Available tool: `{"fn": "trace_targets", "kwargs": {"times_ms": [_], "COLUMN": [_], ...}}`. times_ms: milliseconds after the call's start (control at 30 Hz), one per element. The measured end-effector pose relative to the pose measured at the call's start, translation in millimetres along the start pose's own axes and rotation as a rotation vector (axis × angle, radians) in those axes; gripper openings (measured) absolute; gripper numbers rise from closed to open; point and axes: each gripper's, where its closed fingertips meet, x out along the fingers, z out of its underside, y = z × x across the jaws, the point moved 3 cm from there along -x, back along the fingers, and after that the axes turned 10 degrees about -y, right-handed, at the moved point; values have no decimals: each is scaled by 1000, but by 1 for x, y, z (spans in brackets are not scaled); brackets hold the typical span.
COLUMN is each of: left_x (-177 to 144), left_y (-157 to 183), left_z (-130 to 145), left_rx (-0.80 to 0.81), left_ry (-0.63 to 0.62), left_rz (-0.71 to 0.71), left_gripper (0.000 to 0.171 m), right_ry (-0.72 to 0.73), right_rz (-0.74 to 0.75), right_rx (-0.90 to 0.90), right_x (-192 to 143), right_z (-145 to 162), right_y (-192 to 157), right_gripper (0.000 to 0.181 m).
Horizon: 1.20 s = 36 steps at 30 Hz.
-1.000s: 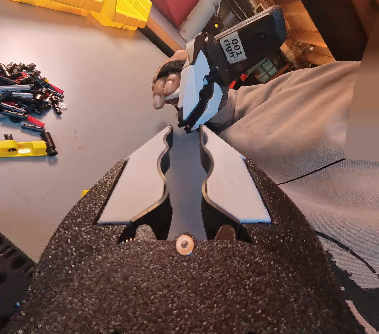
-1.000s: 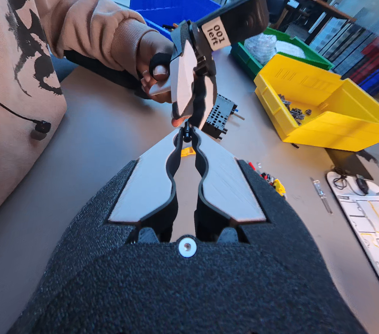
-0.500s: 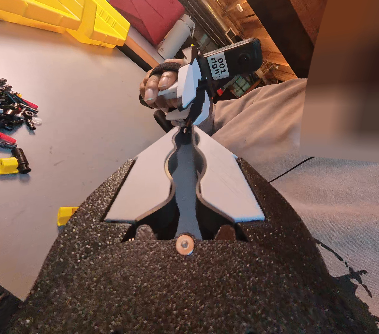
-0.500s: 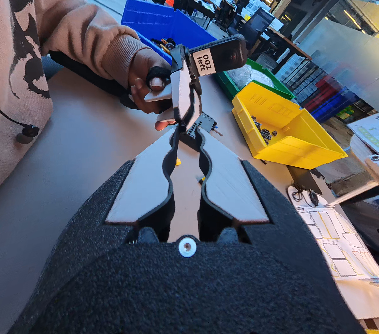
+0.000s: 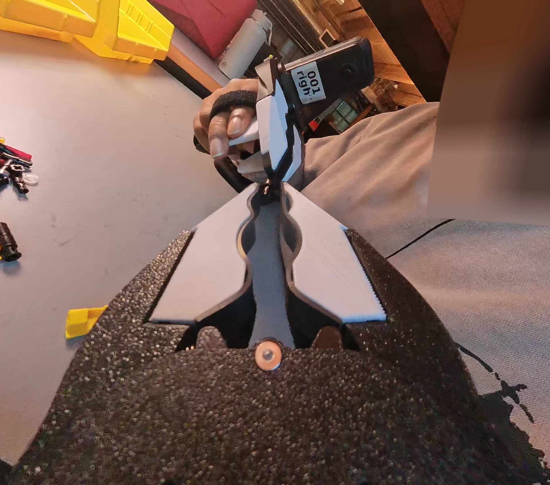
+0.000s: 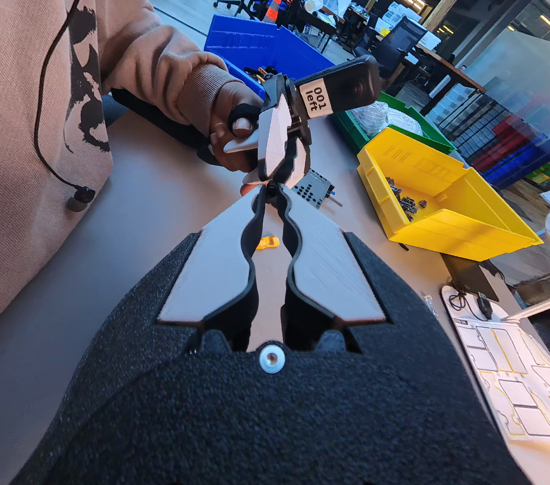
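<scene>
The two grippers meet tip to tip above the grey table (image 5: 113,125), and between them sits a small black pin-like part (image 6: 271,189); it is too small and too shadowed to make out its shape. The left gripper (image 5: 269,190) has its fingertips drawn nearly together around the part, and the right gripper (image 6: 271,191) likewise pinches in on it; which of the two truly bears it I cannot tell.

A blurred patch covers the upper right of the left wrist view; a heap of small black and red parts (image 5: 13,164) is cut off at the left edge, as is a black cylinder (image 5: 7,241); a yellow piece (image 5: 80,321) is half hidden behind the gripper body.

Around them: a yellow bin (image 6: 440,193) with dark bits inside (well apart from the grippers), a green bin (image 6: 395,107) and a blue bin (image 6: 262,50) behind; a grey perforated block (image 6: 312,192) just beyond the tips; a small yellow piece (image 6: 268,242) lies on the table below the right gripper's fingers; a printed sheet (image 6: 506,375) at right.

Each gripper's camera carries a white label with writing.
</scene>
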Motion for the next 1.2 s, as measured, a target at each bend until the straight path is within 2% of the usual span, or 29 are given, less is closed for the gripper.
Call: {"fn": "trace_targets", "kwargs": {"times_ms": [300,533,633,900,1067,1133,1200], "left_x": [3,6,9,8,7,8,9], "left_y": [8,19,20,26,27,27,26], "left_z": [0,-3,-1,-2,-1,-1,0], "left_rx": [-16,-74,-70,-65,-31,-17,-8], "left_ry": [9,56,37,44,31,23,16], "left_rz": [82,243,248,280,250,234,217], "left_gripper": [9,16,15,6,7,15,12], "right_ry": [90,217,265,279,292,303,311], "right_rz": [-60,-163,-202,-244,-258,-256,-261], "right_rx": [59,174,228,254,277,300,311], "right_x": [-3,-10,-11,-9,-8,-9,-10], "right_z": [-9,-18,-21,-21,-21,-20,-20], "right_y": [-3,-6,-6,-9,-10,-7,-6], "right_gripper": [5,5,5,5,5,5,5]}}
